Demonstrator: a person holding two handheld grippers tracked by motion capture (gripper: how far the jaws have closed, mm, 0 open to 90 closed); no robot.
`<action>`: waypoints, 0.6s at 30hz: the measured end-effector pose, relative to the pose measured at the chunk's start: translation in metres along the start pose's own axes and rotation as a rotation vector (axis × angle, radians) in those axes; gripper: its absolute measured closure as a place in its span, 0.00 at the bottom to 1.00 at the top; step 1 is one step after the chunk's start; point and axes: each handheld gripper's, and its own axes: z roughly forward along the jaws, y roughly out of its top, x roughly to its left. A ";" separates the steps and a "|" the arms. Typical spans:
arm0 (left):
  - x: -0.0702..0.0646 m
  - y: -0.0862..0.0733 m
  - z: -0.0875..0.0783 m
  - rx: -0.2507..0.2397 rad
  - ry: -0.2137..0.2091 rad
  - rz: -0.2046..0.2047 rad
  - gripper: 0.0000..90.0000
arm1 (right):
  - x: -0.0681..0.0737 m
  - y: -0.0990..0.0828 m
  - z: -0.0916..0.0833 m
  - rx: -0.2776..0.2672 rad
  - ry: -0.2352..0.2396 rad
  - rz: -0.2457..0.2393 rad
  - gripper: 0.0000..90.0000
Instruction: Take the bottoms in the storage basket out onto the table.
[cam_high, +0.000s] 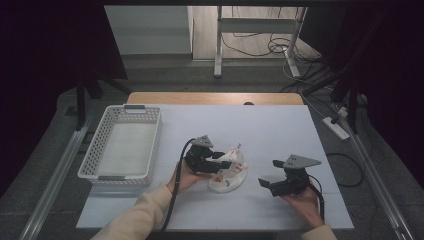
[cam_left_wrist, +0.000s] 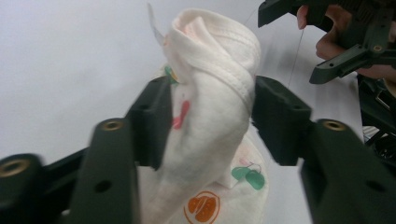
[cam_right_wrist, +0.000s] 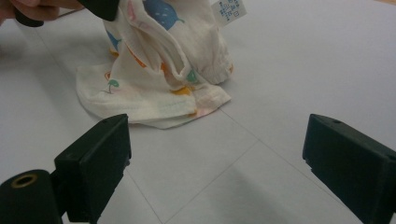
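Soft white printed cloth (cam_left_wrist: 212, 116) sits bunched on the table (cam_high: 280, 130) w/ its lower folds cut off in the left gripper view. The left gripper (cam_left_wrist: 208, 114) has jaws spread either side of the raised fold, probably not squeezing it, tho the blur makes that iffy. Right gripper (cam_right_wrist: 217, 158) jaws are wide apart over bare table, near the cloth.

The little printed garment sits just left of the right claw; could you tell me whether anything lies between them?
Nothing visible does. Bare white table lies between the open right claw and the garment, whose bunched top sits between the left claw's jaws.
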 end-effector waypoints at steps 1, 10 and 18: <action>0.000 0.001 -0.001 -0.006 -0.003 0.004 0.46 | 0.000 0.000 0.000 0.002 0.000 0.000 0.09; -0.008 0.004 -0.018 -0.055 0.028 0.018 0.31 | 0.003 -0.002 -0.006 -0.003 -0.008 0.003 0.09; -0.012 0.004 -0.034 -0.073 0.046 0.026 0.30 | 0.002 -0.004 -0.009 -0.009 -0.012 0.006 0.09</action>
